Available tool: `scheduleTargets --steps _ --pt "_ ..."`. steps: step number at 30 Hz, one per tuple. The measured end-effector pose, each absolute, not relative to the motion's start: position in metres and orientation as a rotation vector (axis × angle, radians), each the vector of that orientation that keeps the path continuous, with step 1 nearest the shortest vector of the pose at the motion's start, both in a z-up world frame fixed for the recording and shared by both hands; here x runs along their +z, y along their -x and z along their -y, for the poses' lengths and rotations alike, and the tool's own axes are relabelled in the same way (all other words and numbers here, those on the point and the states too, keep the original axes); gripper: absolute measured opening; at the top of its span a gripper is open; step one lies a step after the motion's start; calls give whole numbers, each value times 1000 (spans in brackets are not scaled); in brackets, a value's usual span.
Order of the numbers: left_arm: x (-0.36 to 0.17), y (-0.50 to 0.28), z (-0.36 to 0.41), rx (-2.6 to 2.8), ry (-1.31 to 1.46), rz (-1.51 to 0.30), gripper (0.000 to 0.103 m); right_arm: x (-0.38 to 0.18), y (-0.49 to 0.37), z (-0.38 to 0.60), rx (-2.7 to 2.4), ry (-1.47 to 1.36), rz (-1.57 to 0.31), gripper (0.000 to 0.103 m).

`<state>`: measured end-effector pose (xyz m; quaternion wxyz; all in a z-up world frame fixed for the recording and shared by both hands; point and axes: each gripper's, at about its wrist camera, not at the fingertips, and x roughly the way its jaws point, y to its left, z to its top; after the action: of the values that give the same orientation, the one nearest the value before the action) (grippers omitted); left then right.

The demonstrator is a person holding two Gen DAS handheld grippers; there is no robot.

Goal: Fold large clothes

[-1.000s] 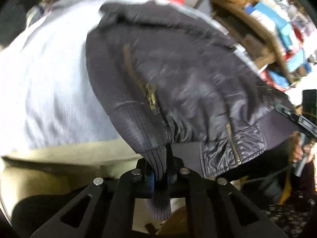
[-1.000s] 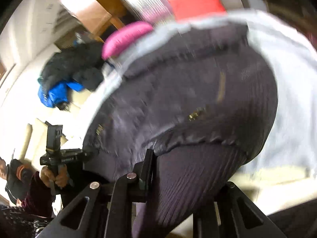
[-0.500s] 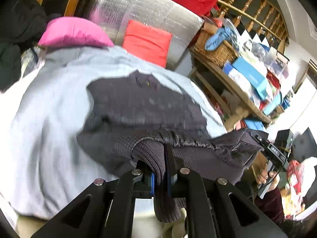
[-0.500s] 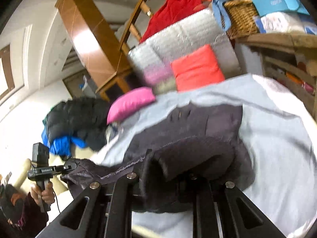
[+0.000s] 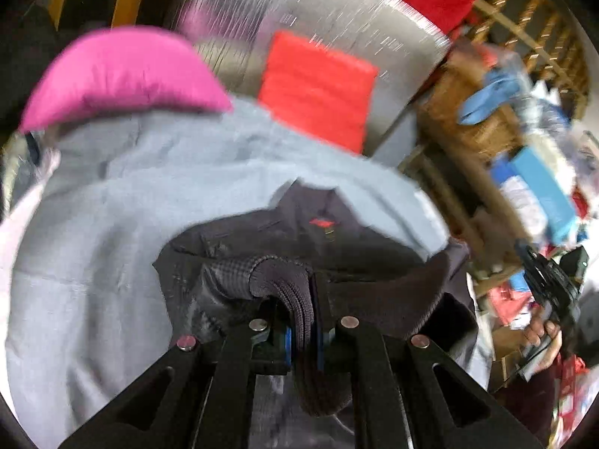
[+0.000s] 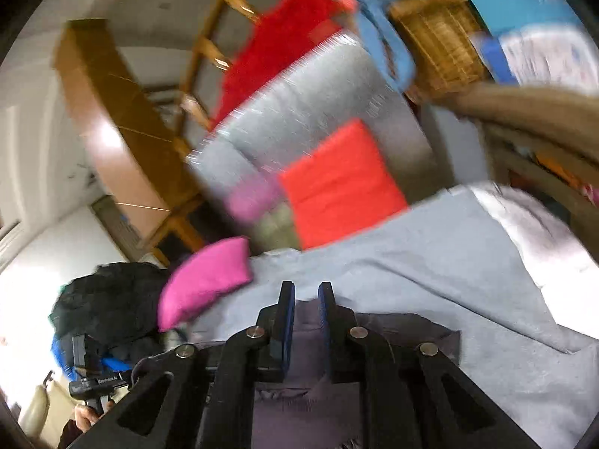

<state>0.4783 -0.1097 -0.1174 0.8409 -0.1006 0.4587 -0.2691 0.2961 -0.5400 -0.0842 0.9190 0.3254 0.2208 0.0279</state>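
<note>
Dark jacket (image 5: 262,247) hem in both tools

Dark grey ribbed jacket (image 5: 292,232) on pale blue sheet (image 5: 112,224); pink pillow (image 5: 119,75), red cushion (image 5: 318,89).

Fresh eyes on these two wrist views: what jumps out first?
The dark jacket dominates the middle of the grey bed sheet, its ribbed hem pinched in the left gripper at the bottom of that view. Behind it, a magenta pillow sits at the sheet's far left and a red cushion leans on a silver panel.
</note>
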Motion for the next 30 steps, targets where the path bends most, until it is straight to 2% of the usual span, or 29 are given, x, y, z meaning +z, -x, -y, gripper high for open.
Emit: scheduleTargets --steps 3,4,6,7,8,10,16,18,19,20,21,25,30 --pt "-158 -502 116 -538 237 -1035 9 -144 -316 559 56 -788 -602 16" --pt "-168 -505 115 -536 238 -1044 9 -162 -322 566 46 -805 -638 21" --pt "-179 -508 112 -539 263 -1054 9 -186 -330 578 33 -853 -680 46" --pt "-183 -510 109 -546 281 -1055 9 -196 -332 584 37 -898 -681 80" --pt "-184 -509 107 -550 288 -1054 9 -201 -332 587 32 -918 -655 87" --pt "-183 -506 107 -555 287 -1044 9 -202 -341 586 80 -896 -650 87" --pt "-175 -496 104 -564 315 -1012 9 -220 -386 543 124 -685 -968 85" --pt "-173 -494 106 -562 303 -1009 9 -223 -391 530 82 -598 -1014 71" --pt "-172 -492 106 -560 298 -1008 9 -216 -388 520 59 -521 -1012 55" --pt "-171 -492 105 -558 298 -1008 9 -205 -383 510 46 -449 -993 29" --pt "-167 -490 104 -557 301 -1004 9 -195 -377 502 26 -382 -975 23" --pt "-144 -486 98 -578 319 -960 9 -130 -355 471 -49 -128 -832 19" --pt "-98 -510 103 -583 312 -854 10 -67 -365 486 -117 -117 -658 19"
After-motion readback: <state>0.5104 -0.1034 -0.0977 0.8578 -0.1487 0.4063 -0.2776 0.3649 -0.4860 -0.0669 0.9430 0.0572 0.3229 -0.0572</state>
